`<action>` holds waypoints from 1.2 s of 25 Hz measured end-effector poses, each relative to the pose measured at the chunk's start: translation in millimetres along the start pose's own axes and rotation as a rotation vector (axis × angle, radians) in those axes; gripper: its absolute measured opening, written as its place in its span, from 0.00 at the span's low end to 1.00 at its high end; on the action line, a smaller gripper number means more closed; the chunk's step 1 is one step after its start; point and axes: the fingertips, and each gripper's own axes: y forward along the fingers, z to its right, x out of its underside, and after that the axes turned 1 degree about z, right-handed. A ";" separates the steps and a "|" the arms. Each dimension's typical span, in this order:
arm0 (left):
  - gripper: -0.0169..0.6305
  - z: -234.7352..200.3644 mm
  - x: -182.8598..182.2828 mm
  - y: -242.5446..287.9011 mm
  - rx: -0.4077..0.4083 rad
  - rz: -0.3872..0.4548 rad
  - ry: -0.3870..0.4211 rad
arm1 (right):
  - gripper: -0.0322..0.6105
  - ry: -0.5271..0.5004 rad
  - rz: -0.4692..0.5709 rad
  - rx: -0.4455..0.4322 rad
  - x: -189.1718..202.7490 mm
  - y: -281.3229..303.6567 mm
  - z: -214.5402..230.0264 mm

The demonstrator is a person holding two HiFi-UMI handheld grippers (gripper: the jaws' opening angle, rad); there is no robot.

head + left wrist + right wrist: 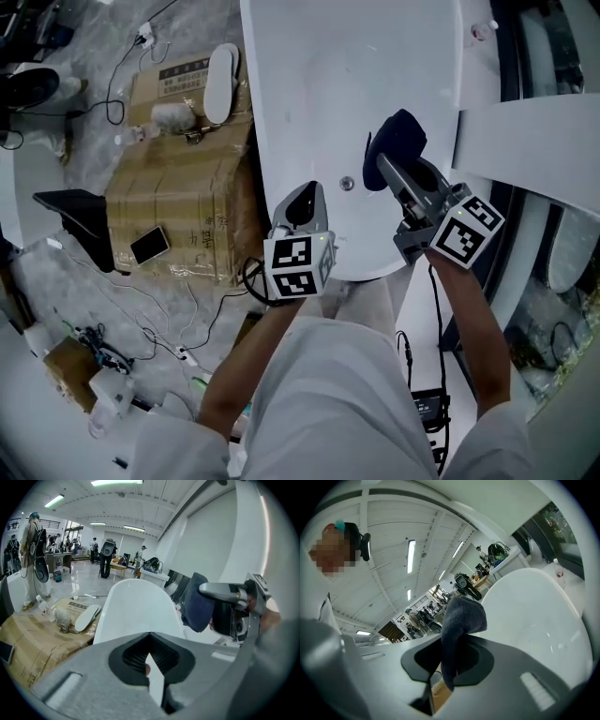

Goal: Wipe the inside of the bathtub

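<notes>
- One white glossy oval bathtub [328, 94] fills the head view from 12 o'clock to centre. Its inner surface is smooth and evenly curved.
- One small round metal drain [347, 183] sits in the tub floor near the end closest to you.
- Your right gripper [394, 173] has its jaws clamped on one dark blue terry cloth [398, 141]. The nap is soft and the cloth is bunched into a rounded fold.
- The cloth hangs over the tub's inside, at about 1 o'clock from the drain. You cannot tell whether it touches the surface.
- Your left gripper [302, 202] has its jaws brought together with nothing between them. It sits over the tub's near rim, at 8 o'clock from the drain.
- One brown cardboard box [178, 206], taped and creased, stands at 9 o'clock of the tub, just beside its wall.
- On the box top lie one flat rectangular phone [150, 245] and one white oval sole [221, 82].
</notes>
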 end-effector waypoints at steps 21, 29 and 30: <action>0.02 115.4 -106.1 -164.4 0.130 0.273 0.157 | 0.12 -0.253 0.114 -0.027 -66.0 -156.7 -149.0; 0.02 136.7 -129.1 -185.5 0.143 0.328 0.237 | 0.12 -0.242 0.166 -0.064 -82.7 -172.8 -171.8; 0.02 139.6 -127.8 -185.9 0.147 0.326 0.238 | 0.12 -0.249 0.166 -0.065 -81.5 -174.4 -175.3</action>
